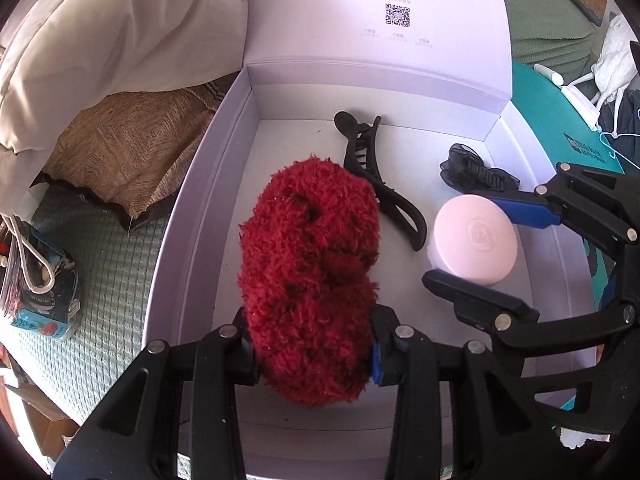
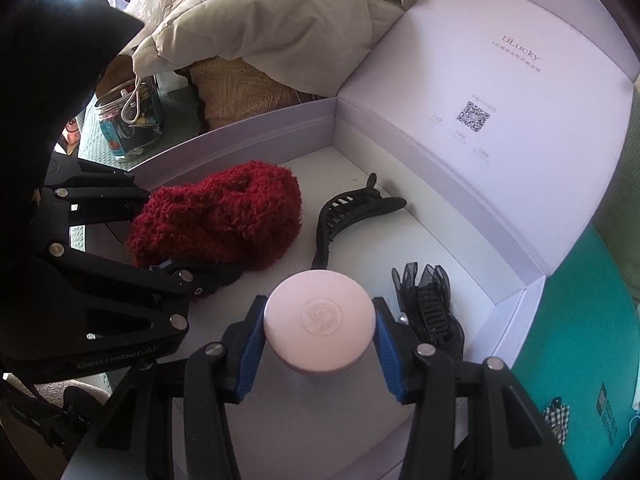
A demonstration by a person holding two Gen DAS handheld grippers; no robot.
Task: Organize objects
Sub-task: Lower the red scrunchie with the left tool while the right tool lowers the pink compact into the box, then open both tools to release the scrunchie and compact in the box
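A fluffy red hair accessory (image 1: 308,272) is squeezed between the pads of my left gripper (image 1: 314,354), which is shut on it over the left half of an open white box (image 1: 208,168). My right gripper (image 2: 320,314) is shut on a round pale pink compact (image 2: 320,332), low over the box floor on the right. From the right wrist view the left gripper (image 2: 168,236) and the red accessory (image 2: 220,216) show at the left. On the box floor lie a black claw clip (image 1: 372,172) and a black mesh bow clip (image 1: 476,174).
The box lid (image 1: 360,8) stands upright behind the box. A beige quilt (image 1: 120,32) and a woven pillow (image 1: 132,152) lie left of the box. A clear jar of small items (image 2: 128,120) sits on green bedding. A teal surface (image 2: 580,320) lies to the right.
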